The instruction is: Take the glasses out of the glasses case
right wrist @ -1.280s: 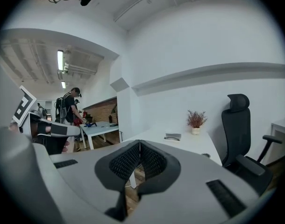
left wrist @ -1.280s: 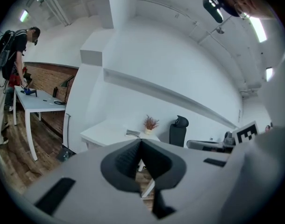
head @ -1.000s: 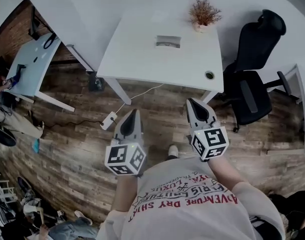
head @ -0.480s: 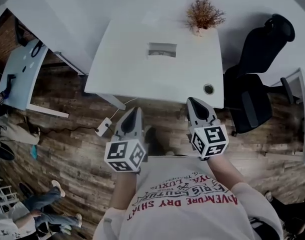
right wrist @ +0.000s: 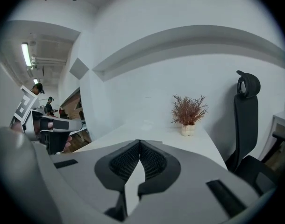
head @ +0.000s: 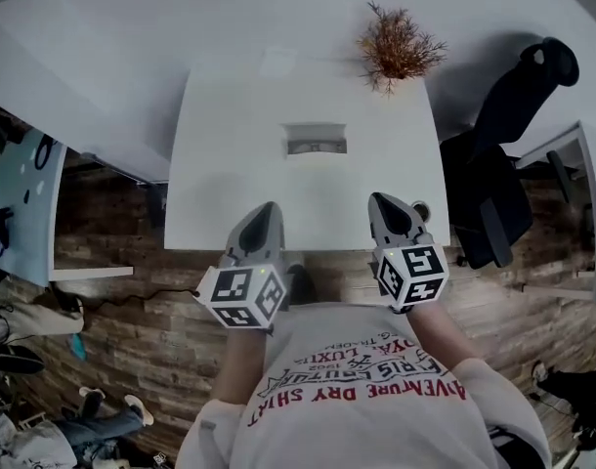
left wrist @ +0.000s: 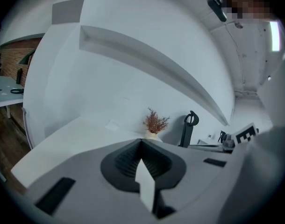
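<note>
A grey glasses case (head: 316, 139) lies closed in the middle of the white table (head: 230, 174) in the head view. My left gripper (head: 267, 213) hangs over the table's near edge, its jaws together with nothing between them. My right gripper (head: 386, 204) is beside it to the right, also over the near edge, shut and empty. Both point toward the case, which lies well beyond their tips. In the left gripper view my left gripper (left wrist: 141, 143) hides the case; in the right gripper view my right gripper (right wrist: 139, 143) hides it too.
A dried plant in a small pot (head: 398, 47) stands at the table's far right corner. A black office chair (head: 503, 154) is right of the table. A cable hole (head: 420, 208) sits near the right gripper. Another table (head: 24, 193) stands left; wooden floor lies below.
Both grippers have come forward from over the floor to the table's near edge. The table and case now sit closer in the head view. The jaws stayed shut.
</note>
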`<state>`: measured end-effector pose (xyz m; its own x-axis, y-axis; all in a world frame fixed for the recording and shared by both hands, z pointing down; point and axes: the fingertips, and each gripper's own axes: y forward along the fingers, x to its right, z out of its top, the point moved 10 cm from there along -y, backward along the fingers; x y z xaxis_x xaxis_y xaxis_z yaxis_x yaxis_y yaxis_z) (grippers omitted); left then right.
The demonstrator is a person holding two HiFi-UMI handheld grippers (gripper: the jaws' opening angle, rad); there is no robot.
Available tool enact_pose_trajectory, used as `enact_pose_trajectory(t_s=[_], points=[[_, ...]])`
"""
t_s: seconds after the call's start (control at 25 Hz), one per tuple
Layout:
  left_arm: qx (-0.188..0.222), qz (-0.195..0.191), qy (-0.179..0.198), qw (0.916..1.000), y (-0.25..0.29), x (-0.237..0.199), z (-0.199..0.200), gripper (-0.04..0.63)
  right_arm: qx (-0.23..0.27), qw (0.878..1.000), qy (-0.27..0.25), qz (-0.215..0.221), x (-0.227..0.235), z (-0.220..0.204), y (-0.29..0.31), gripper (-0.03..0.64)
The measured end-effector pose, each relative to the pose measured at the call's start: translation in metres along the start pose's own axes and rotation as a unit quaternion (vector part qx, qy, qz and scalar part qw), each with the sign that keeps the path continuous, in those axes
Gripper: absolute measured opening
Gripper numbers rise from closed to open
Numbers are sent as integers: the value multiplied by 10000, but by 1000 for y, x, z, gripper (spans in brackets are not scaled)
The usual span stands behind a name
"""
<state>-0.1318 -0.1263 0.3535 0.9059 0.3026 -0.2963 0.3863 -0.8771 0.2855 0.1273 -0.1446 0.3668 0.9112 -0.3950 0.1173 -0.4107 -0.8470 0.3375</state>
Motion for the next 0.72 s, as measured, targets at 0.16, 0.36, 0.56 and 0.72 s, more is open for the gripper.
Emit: enact_pose_trajectory(t_s=[0.16,0.36,0.56,0.72], points=[[-268,-159,-6,9995,41,-45,20,2,-191,9996,143,-161,-8,10,52,13],[-647,-414,14,9970,82,-100,28,2,-423,9987,155,-229,-26,20,121,13],[-976,-487,-69,9940,110,-120,25,2,-992,9947,-139,-216,-23,23,164,14],[-1150,-402,-169,9924,128,-128,18,2,-1398,9897,-302,-2,-15,18,193,14]])
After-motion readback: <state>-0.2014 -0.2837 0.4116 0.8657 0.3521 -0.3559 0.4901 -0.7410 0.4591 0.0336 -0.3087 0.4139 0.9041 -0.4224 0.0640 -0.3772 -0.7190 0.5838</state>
